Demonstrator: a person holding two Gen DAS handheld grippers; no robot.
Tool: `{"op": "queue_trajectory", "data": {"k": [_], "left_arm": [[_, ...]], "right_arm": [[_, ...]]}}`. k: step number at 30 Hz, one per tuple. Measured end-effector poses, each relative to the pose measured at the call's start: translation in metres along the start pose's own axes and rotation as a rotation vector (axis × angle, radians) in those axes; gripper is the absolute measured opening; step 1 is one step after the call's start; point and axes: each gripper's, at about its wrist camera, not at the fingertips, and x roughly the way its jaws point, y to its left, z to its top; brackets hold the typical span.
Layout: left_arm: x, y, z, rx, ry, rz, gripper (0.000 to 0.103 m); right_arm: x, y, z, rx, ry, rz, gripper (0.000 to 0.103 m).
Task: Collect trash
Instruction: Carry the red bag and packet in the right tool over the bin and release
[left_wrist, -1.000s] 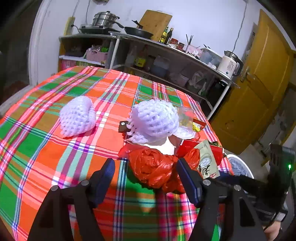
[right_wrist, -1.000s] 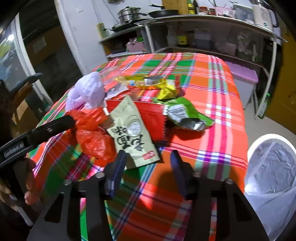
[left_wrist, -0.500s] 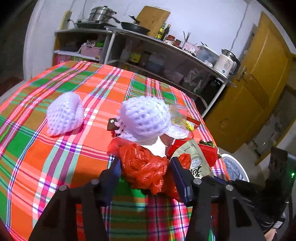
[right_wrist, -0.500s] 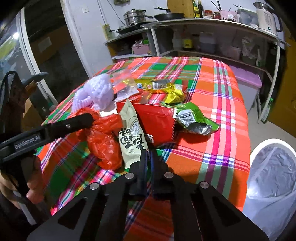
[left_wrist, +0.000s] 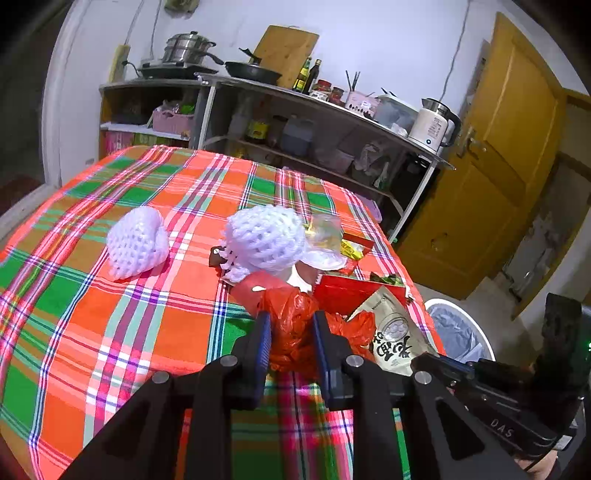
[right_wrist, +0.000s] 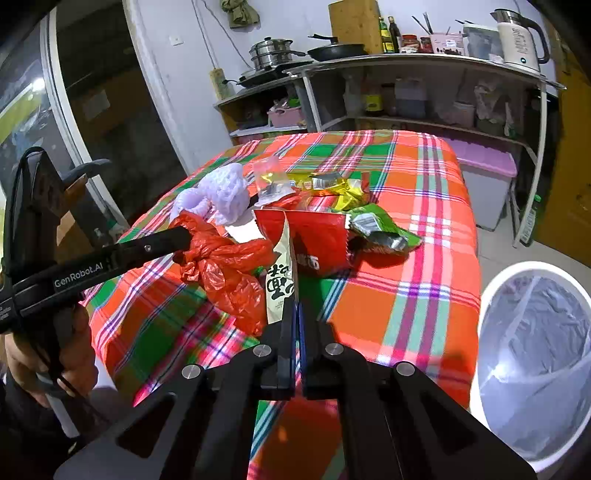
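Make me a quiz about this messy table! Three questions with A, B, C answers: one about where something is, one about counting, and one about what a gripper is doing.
1. Where is the white trash bin?
A. On the table
B. On the floor beside the table
C. On the shelf

2. How many white foam fruit nets lie on the tablecloth?
A. Two
B. Four
C. None

3. What is the left gripper doing?
A. Hanging wide open over bare cloth
B. Squeezing the orange plastic bag
C. Holding the kettle

Answers:
1. B: the bin stands low, past the table's edge, in the right wrist view.
2. A: one net lies alone, the other net sits by the wrapper pile.
3. B: its jaws have just been closing, and the crumpled bag is pinched between them.
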Motion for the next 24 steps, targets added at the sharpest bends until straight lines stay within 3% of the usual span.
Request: {"op": "queue_trajectory", "data": {"k": [10, 12, 24], "left_arm": [[-0.031, -0.030, 0.000, 0.073, -0.046, -0.028, 0.018], [-0.036, -0.040, 0.001, 0.093, -0.053, -0.038, 0.010], [-0.030, -0.105, 0.006, 0.205, -0.046, -0.124, 0.010]], "right_arm": [[-0.042, -0.006, -0.008, 0.031, -0.071, -0.030, 0.001], [-0.050, -0.010, -0.010, 0.042, -0.085, -0.041, 0.001], [-0.100, -0.060, -0.029, 0.154, -0.158, -0.150, 0.001]]}}
